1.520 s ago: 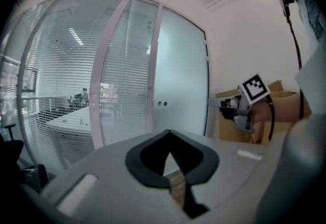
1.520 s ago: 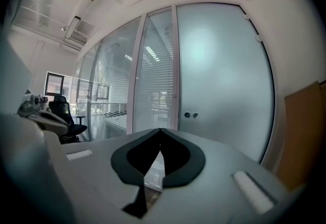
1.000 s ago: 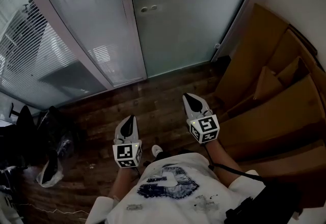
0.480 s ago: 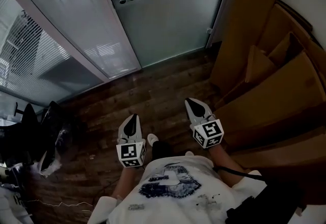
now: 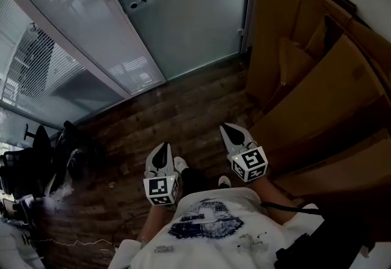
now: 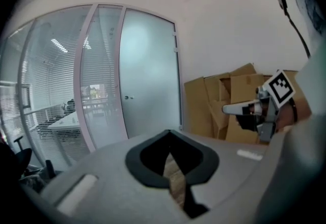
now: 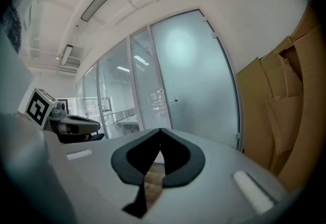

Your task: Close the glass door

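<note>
1. Compared with a second ago, the left gripper (image 5: 162,148) and right gripper (image 5: 228,129) are further back from the glass door (image 5: 183,11). More wooden floor (image 5: 183,109) now lies ahead of their tips. The cardboard sheets (image 5: 317,90) have drawn up alongside the right gripper's outer side.
2. Both grippers are held in front of the person's waist, side by side but well apart. They point forward at the door and tip slightly downward, with the right one a little ahead of the left.
3. Each gripper's jaws are pressed together at the tips with nothing held between them. Only floor shows through the hollow behind the tips.
4. The door stands straight ahead of both grippers, well apart from them and untouched. Its edge on the right gripper's side lies along a pale frame beside the cardboard. Whether it is fully latched cannot be told.
5. The door is a tall, smooth panel of frosted, pale blue-green glass, with two small round fittings (image 5: 138,3) near the edge on the left gripper's side.
6. Ahead and to the left of the left gripper is a clear glazed wall (image 5: 67,66) with slatted blinds behind it.
7. The floor is dark brown planks. The cardboard is flat, plain brown and stacked leaning. The grippers are pale grey with dark pads, and each carries a cube with black-and-white square markers.
</note>
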Available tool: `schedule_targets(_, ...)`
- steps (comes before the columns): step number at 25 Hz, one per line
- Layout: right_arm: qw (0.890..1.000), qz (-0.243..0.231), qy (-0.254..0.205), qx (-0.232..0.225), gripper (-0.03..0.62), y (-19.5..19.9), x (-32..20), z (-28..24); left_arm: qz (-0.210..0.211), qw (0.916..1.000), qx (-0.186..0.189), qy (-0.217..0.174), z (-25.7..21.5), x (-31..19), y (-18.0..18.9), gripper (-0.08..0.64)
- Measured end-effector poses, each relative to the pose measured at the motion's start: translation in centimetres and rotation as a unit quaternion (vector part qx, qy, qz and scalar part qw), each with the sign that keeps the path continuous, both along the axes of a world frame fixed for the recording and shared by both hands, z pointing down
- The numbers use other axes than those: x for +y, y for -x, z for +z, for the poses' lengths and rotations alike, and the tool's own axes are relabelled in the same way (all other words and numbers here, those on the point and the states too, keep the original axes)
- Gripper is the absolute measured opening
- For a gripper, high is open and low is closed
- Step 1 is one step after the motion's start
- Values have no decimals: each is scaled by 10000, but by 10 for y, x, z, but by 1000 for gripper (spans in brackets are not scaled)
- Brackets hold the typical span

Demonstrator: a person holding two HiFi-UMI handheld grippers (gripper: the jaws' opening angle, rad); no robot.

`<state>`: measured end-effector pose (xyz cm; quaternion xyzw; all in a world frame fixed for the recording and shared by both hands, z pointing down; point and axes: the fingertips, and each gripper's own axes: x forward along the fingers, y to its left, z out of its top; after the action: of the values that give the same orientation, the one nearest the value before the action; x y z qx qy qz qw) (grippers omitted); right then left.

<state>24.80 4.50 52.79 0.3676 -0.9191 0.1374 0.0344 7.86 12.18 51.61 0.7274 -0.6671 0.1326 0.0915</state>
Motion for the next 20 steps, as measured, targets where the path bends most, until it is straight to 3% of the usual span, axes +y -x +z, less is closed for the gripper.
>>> schedule_targets(9, 9997, -218, 80, -81, 8, -10, 41, -3, 25, 10000, -39, 83, -4, 43, -29, 2)
schedule_targets(15, 9994, -342, 44, -74, 8, 9, 60, -16, 57, 10000, 50, 37, -12, 55, -19, 3)
schedule_targets(20, 9989, -451, -81, -64, 8, 41, 76, -28, -5, 9999, -106, -123, -20, 67, 12, 2)
